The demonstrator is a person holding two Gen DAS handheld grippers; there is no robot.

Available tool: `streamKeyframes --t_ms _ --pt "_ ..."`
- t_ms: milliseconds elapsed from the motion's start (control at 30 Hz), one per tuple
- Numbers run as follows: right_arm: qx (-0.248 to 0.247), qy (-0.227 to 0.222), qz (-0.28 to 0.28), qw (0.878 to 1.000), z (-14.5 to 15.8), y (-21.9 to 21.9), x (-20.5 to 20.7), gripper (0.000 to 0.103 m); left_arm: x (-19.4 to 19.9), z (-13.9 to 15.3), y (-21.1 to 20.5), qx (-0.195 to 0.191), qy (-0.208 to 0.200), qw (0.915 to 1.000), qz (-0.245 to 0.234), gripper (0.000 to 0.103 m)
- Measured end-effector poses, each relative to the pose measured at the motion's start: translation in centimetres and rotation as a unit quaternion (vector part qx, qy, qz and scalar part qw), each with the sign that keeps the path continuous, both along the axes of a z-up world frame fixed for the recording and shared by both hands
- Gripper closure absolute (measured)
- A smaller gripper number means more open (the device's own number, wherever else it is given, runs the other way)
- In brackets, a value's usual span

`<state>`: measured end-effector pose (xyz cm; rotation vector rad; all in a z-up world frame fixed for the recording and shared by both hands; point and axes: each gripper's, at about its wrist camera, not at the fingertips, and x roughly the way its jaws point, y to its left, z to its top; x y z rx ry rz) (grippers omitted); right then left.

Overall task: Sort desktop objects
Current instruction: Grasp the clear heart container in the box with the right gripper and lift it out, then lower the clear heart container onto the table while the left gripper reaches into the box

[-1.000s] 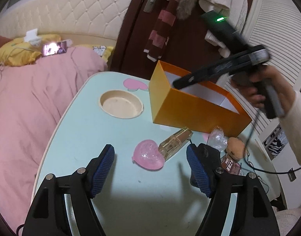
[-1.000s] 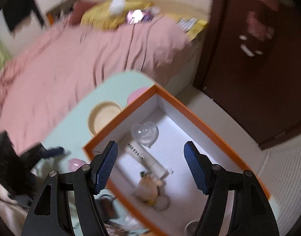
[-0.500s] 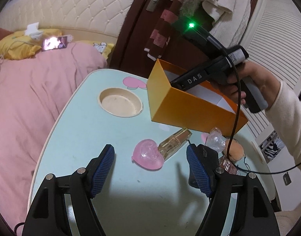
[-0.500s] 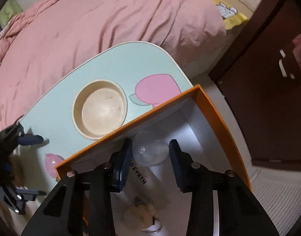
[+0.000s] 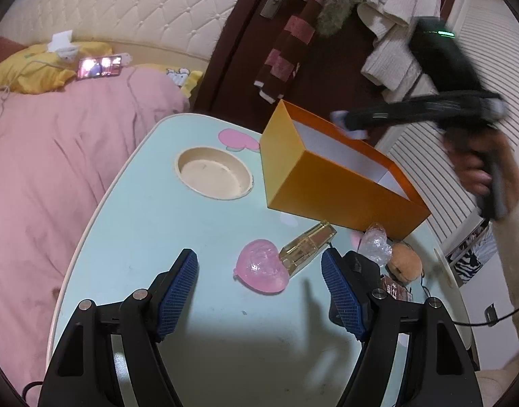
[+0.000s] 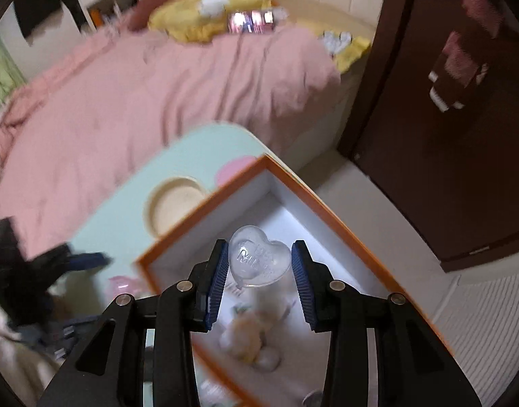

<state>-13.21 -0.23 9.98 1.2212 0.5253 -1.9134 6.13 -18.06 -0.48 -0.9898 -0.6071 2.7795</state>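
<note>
Bedroom, with a pink bedspread (image 5: 56, 156) beyond a pale green table (image 5: 151, 237) and a dark wooden door (image 5: 252, 34) behind. On the table, an orange box (image 5: 330, 183) as the landmark, open at the top and white inside. Left of the box, a round cream dish (image 5: 214, 173) sunk into the tabletop. In front of the box, lying close together: a pink heart (image 5: 262, 266), touching a small gold bottle (image 5: 307, 247); just right of these, a crumpled clear wrapper (image 5: 375, 242) and a brown fuzzy ball (image 5: 404, 261). Nearer than all of these, the left gripper (image 5: 259, 288), low over the table, fingers spread wide apart and holding nothing. Above the box, the right gripper (image 6: 259, 278), blue pads (image 6: 218, 278) clamped on a clear heart (image 6: 259, 259), lifted over the box's open top. Down inside the box, blurred: some pale soft items (image 6: 249, 339), too smeared to tell apart.
</note>
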Motion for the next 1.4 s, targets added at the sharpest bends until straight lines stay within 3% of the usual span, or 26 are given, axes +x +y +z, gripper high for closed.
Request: streamKeyframes --t_ms 167,367,567,800,967,1000,1100,1200,1300,1367,1400 --pt "-0.05 -0.013 -0.014 0.999 1.3 3.4 4.8 0.063 0.0 -0.1 -0.2 0.006 -0.002 1.0 0.007 0.028" --pt "-0.076 -0.052 -0.083 0.992 -2.3 7.7 8.3 0.063 0.1 0.0 -0.2 -0.002 0.002 0.9999 0.013 0.028" --pt "-0.101 -0.061 -0.132 0.984 -5.0 11.2 11.8 0.063 0.1 0.1 -0.3 -0.009 0.006 0.9997 0.019 0.028" --pt "-0.095 -0.01 -0.148 0.984 -6.5 12.7 13.7 0.063 -0.1 0.1 -0.3 -0.022 -0.006 0.9995 0.023 0.028" --pt "-0.138 0.026 -0.156 0.978 -6.1 13.4 14.2 0.061 -0.7 0.7 -0.7 -0.018 -0.017 0.9996 0.015 0.028" --pt "-0.154 0.039 -0.158 0.975 -5.7 13.6 14.5 0.057 -0.9 1.1 -0.7 -0.023 -0.017 0.9995 0.011 0.028" --pt "-0.22 0.08 -0.163 0.959 -4.7 14.2 15.7 0.027 -1.5 3.5 -0.2 -0.053 0.001 0.9985 -0.016 0.028" --pt "-0.278 0.082 -0.161 0.943 -4.6 14.9 16.2 0.026 -3.0 7.0 0.9 -0.101 0.032 0.9924 -0.063 0.028" --pt "-0.3 0.055 -0.164 0.938 -5.0 15.0 15.5 0.026 -6.1 10.7 2.9 -0.151 0.046 0.9787 -0.131 0.03" --pt "-0.313 0.043 -0.165 0.934 -5.2 15.2 15.0 0.026 -9.2 12.7 5.3 -0.191 0.022 0.9633 -0.188 0.042" --pt "-0.318 0.037 -0.166 0.933 -5.3 15.4 14.8 0.026 -11.0 13.0 6.8 -0.212 -0.004 0.9529 -0.217 0.053"
